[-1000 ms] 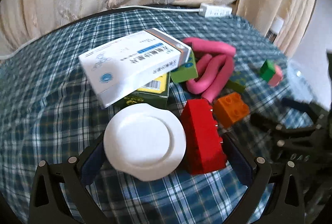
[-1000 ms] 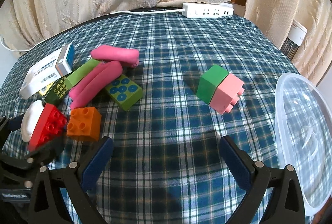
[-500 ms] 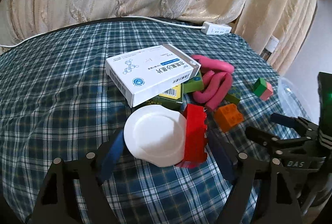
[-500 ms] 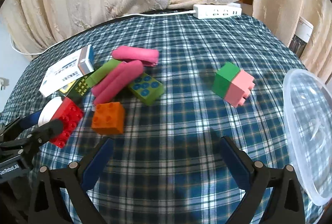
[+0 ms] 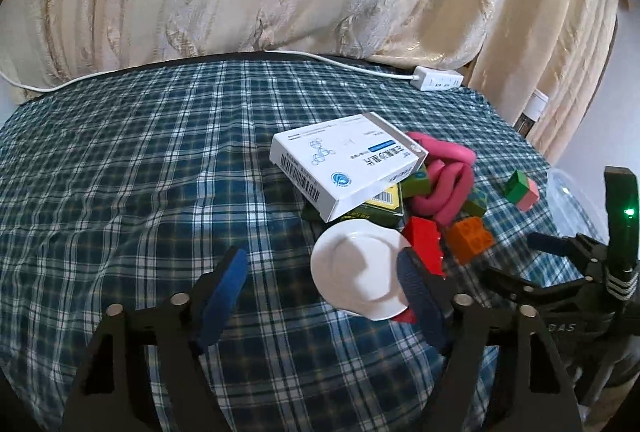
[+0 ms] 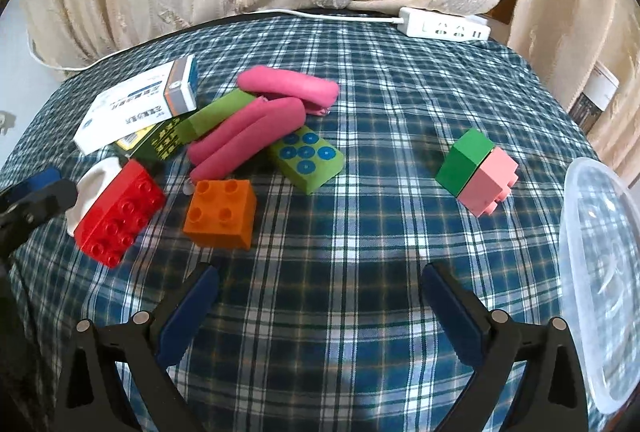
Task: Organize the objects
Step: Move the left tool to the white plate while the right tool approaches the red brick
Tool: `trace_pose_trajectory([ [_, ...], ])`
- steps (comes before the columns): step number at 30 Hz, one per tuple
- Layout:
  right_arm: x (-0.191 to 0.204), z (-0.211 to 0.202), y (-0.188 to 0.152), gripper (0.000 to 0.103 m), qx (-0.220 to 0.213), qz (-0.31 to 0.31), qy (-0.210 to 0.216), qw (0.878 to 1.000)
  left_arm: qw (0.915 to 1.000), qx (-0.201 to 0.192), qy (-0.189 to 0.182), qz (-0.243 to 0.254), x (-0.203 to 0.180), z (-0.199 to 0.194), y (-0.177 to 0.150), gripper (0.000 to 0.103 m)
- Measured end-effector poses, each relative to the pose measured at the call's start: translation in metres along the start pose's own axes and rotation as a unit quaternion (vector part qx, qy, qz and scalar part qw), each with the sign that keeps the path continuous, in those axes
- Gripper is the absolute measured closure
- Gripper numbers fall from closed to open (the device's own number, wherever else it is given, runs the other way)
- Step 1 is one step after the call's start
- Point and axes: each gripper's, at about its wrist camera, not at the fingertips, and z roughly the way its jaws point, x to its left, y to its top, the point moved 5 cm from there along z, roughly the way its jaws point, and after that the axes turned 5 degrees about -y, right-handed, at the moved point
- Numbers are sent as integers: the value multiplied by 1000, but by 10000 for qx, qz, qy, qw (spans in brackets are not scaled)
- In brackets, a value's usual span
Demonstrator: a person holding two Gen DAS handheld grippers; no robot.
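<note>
The left gripper (image 5: 320, 286) hangs over the near part of the plaid-covered table (image 5: 120, 172), its jaws closing and about two-thirds apart; between the blue pads lies only cloth, so nothing is held. Its right-hand pad overlaps the near edge of the white round lid (image 5: 358, 274), which sits tilted against the red building brick (image 5: 424, 248); whether the pad actually touches the lid cannot be told. The right gripper (image 6: 316, 316) is wide open and empty over bare cloth near the front edge, with the clear plastic container (image 6: 600, 272) at the table's right edge. The remaining task objects form a heap left of centre: a white medicine box (image 5: 346, 164) resting askew on a green box (image 5: 376, 210), pink foam rollers (image 6: 256, 132), a green printed block (image 6: 308, 162) and an orange brick (image 6: 220, 214). A green-and-pink brick pair (image 6: 476, 172) stands apart toward the right. Hazards, as judged from this position: the left jaws are offset to one side of the lid, so continued closing would probably clamp air or nudge the lid sideways into the red brick. The lid leans rather than lying flat, so a glancing pad could flip it or slide it under the heap. The medicine box is poorly supported and may slip off if the stack beneath is jolted. The two grippers work close together at the heap's near side; collision is possible
</note>
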Motion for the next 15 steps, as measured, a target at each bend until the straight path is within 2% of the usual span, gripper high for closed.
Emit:
trace_pose_trajectory([
  [5, 1, -3, -3, 0, 5, 24, -43, 10000, 9997, 37, 247, 81, 2, 3, -3, 46],
  [7, 3, -6, -4, 1, -23, 93, -10, 10000, 9997, 4, 236, -22, 7, 1, -2, 47],
  [11, 25, -25, 0, 8, -233, 139, 669, 9974, 9993, -102, 324, -149, 14, -4, -1, 47],
  [15, 58, -40, 13, 13, -486, -130, 1115, 9925, 9986, -218, 473, -100, 15, -10, 0, 47],
])
